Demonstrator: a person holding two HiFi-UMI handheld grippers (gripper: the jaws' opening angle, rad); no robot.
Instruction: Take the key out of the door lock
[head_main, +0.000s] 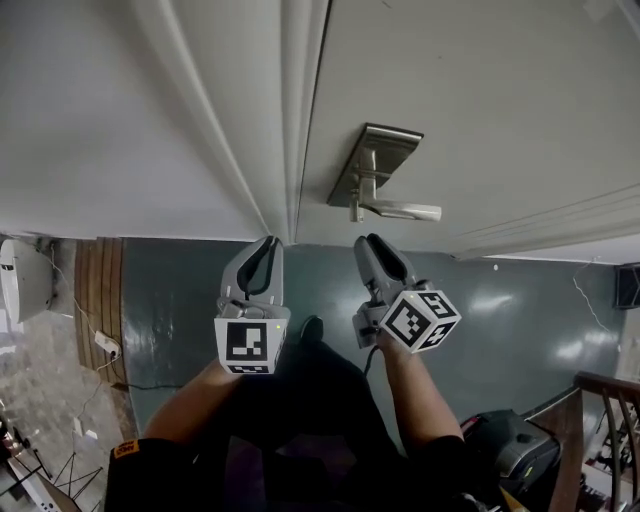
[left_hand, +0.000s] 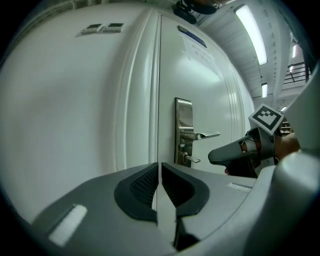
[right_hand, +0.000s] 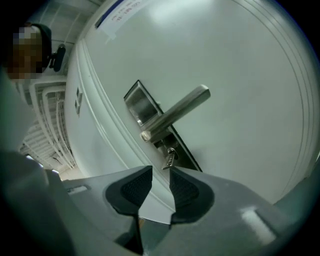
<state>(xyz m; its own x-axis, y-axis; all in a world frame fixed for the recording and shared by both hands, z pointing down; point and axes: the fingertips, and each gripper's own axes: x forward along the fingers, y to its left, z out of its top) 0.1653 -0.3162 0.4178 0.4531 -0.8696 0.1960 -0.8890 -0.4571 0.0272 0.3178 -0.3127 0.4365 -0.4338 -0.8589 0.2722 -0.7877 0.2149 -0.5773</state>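
Observation:
A white door (head_main: 480, 100) carries a metal lock plate (head_main: 375, 160) with a lever handle (head_main: 400, 210). Under the lever, a small silver key (right_hand: 170, 159) sticks out of the lock; the left gripper view shows the key (left_hand: 192, 160) too. My right gripper (right_hand: 161, 172) is open, with a gap between its pads, and the key stands just beyond its tips, not between them. In the head view the right gripper (head_main: 368, 240) points at the door below the handle. My left gripper (head_main: 268, 242) hangs beside it, shut on nothing, facing the door's edge (left_hand: 159, 100).
The door frame (head_main: 290, 120) and a white wall (head_main: 120, 110) lie left of the door. On the dark floor are a white appliance (head_main: 25, 280), a power strip (head_main: 105, 345) and a black bag (head_main: 510, 440). A wooden railing (head_main: 610, 400) stands at the right.

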